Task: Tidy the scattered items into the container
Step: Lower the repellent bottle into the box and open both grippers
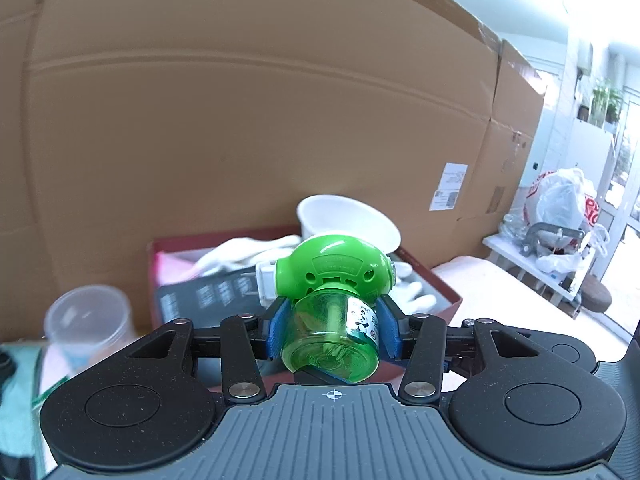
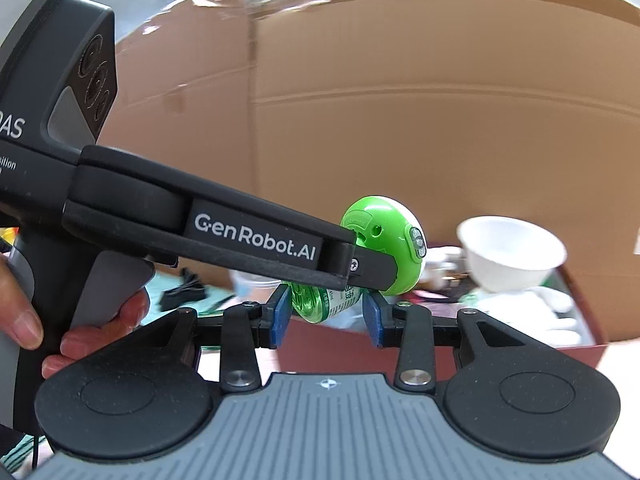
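Observation:
My left gripper (image 1: 331, 328) is shut on a green mosquito-repellent device (image 1: 334, 280): its blue pads clamp the clear green bottle, the green head points forward. It hangs in the air before the red box (image 1: 448, 294). In the right wrist view the same device (image 2: 384, 248) is held by the left gripper, which crosses from the left. My right gripper (image 2: 326, 314) is open, its blue pads (image 2: 280, 316) either side of the bottle's base (image 2: 320, 304), with a gap on the right. The red box (image 2: 340, 354) holds a white bowl (image 2: 512, 252), white gloves (image 2: 532, 312) and a dark booklet (image 1: 208, 300).
A big cardboard box (image 1: 240, 120) forms a wall right behind the red box. A clear plastic cup (image 1: 90, 324) stands at the left. A white shelf with plastic bags (image 1: 560, 208) is at the far right. A black cable (image 2: 184, 288) lies on the table.

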`<state>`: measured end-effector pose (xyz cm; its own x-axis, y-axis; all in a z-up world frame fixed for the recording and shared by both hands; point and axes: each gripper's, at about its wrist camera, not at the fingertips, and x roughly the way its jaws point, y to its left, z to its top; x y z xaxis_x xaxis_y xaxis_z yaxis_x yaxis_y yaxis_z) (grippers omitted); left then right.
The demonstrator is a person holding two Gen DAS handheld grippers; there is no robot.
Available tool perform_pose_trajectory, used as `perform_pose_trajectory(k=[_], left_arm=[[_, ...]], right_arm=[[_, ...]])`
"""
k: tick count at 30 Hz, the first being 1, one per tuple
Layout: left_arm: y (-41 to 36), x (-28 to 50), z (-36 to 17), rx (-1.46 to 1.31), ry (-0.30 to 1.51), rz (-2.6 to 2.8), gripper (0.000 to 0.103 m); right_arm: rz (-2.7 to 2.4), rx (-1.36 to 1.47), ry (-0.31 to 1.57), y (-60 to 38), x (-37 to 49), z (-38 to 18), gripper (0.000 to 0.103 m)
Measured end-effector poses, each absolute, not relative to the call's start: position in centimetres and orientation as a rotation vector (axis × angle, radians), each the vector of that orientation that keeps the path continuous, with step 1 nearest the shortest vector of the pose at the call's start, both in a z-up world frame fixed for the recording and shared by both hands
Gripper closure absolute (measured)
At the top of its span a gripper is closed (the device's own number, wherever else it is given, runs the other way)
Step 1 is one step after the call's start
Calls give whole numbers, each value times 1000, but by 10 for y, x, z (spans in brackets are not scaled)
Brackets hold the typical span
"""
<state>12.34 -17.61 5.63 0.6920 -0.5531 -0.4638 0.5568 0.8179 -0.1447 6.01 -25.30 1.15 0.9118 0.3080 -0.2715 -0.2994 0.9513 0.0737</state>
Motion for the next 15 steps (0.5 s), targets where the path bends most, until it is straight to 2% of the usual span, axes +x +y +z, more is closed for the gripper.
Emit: perform_pose_trajectory(k=[8, 10, 13, 15], left_arm=[[-207, 167, 40, -8, 547, -632, 49], [-213, 178, 35, -28, 567, -632, 39], [-212, 189, 27, -68, 597, -641, 33], [-207, 188, 26, -67, 580, -628, 25]], right_arm=[[271, 64, 293, -288, 97, 0, 59], [266, 79, 297, -294, 103, -4, 58], [249, 113, 311, -302, 114, -11, 55], [197, 99, 315, -303, 116, -16, 46]])
